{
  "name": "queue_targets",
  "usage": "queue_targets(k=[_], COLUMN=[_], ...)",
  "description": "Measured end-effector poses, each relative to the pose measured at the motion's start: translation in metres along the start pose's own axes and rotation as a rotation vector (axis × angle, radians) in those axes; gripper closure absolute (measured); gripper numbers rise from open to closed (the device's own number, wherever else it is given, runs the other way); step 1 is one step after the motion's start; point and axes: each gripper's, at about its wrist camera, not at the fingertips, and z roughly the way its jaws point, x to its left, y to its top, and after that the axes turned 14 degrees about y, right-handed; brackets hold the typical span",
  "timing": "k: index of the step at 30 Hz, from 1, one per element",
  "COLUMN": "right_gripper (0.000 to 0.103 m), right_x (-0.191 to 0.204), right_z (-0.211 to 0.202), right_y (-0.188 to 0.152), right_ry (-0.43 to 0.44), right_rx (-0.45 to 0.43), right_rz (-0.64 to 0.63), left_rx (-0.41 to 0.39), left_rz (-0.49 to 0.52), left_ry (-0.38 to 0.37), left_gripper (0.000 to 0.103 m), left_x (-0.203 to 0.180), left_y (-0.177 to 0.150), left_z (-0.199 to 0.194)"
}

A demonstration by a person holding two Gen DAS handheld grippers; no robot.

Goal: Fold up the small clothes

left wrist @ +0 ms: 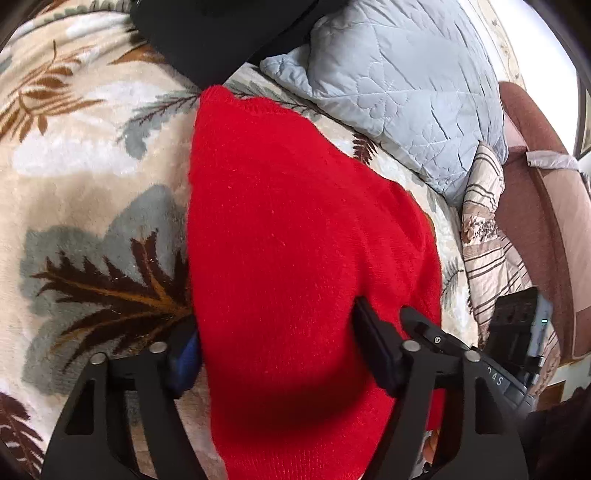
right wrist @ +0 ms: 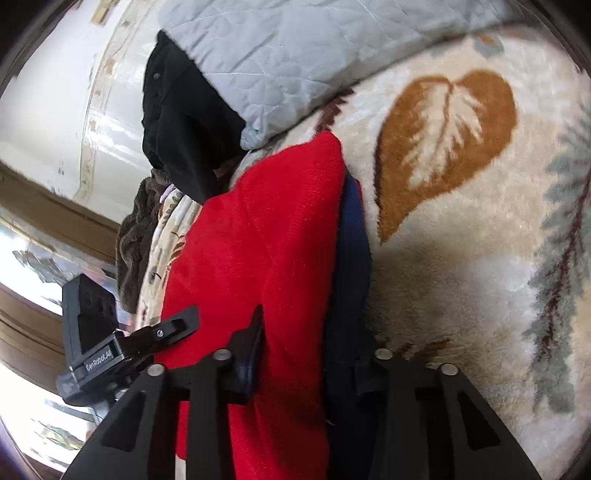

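Observation:
A red knit garment (left wrist: 295, 236) lies bunched on a leaf-patterned blanket (left wrist: 92, 184). In the left wrist view my left gripper (left wrist: 277, 350) straddles its near end. The blue-padded left finger (left wrist: 184, 358) touches the garment's edge, and the right finger (left wrist: 373, 343) presses into the knit. In the right wrist view the red garment (right wrist: 266, 240) runs away from me, with a navy cloth (right wrist: 354, 236) along its right side. My right gripper (right wrist: 303, 358) is shut on both layers. Its left finger (right wrist: 251, 354) sits on the red knit, and its right finger is hidden behind the navy cloth.
A grey quilted pillow (left wrist: 406, 92) lies past the garment, with black cloth (left wrist: 221, 33) beside it. A striped cushion (left wrist: 487, 221) and a brown padded bed end (left wrist: 535, 221) are at the right. Each view shows the other gripper's housing (right wrist: 92, 332) close alongside.

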Motion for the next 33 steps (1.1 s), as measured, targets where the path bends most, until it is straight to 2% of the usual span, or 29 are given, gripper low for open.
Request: queue_targets(k=[3, 11, 14, 25, 33], right_gripper=[0.071, 0.073, 0.073, 0.073, 0.073], right_x=[0.015, 0.043, 0.053, 0.114, 0.15], right_z=[0.0, -0.005, -0.002, 0.027, 0.068], right_y=[-0.002, -0.008, -0.01, -0.025, -0.036], right_ry=[-0.05, -0.095, -0.081, -0.039, -0.019], right_rx=[-0.006, -0.018, -0.013, 0.013, 0.05], right_rz=[-0.045, -0.13, -0.137, -0.225, -0.27], left_rx=[-0.023, -0.075, -0.097, -0.155, -0.178], left_rz=[0.05, 0.128, 0.137, 0.111, 0.074], left_ry=[0.03, 0.079, 0.094, 0.14, 0.181], left_gripper=[0.045, 0.047, 0.047, 0.047, 0.047], left_x=[-0.007, -0.012, -0.006, 0.045, 0.084], left_y=[-0.002, -0.004, -0.003, -0.001, 0.001], left_z=[-0.011, -0.037, -0.052, -0.1, -0.114])
